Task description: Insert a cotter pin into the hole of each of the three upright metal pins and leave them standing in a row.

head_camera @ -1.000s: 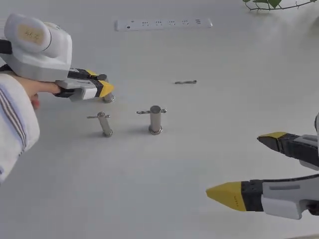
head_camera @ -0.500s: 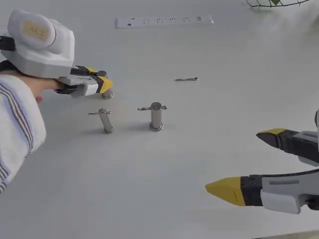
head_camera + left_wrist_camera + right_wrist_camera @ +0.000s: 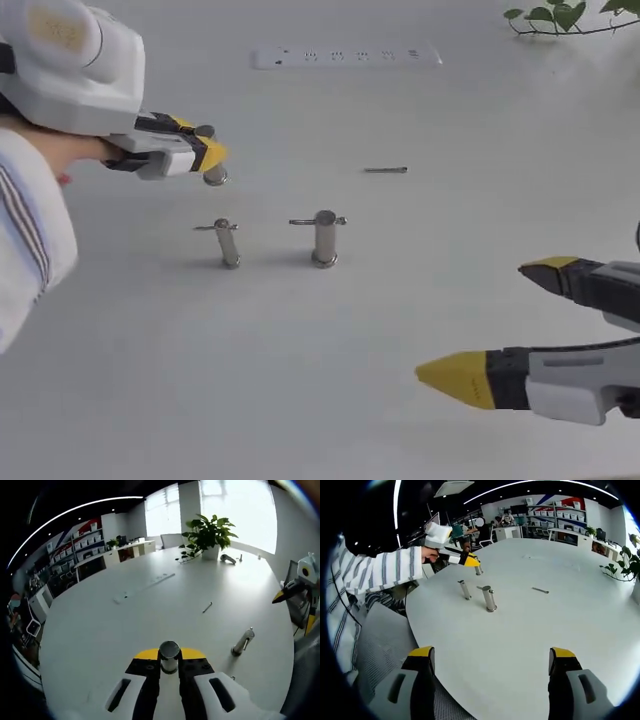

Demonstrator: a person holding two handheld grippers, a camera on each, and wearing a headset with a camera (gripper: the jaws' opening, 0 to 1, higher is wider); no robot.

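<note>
Left tongs (image 3: 212,155) clamp an upright metal pin (image 3: 169,652) (base seemingly on the table (image 3: 300,390)); right tongs (image 3: 470,322) gape wide.

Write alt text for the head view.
The left gripper clamps a metal pin on the white table at upper left. Beside it stand a thin pin and a thick pin, both already cottered; a loose cotter pin lies beyond them, and the open right gripper hovers at lower right.

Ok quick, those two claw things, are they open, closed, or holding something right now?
Left gripper: closed on a metal pin.
Right gripper: open, holding nothing.
</note>
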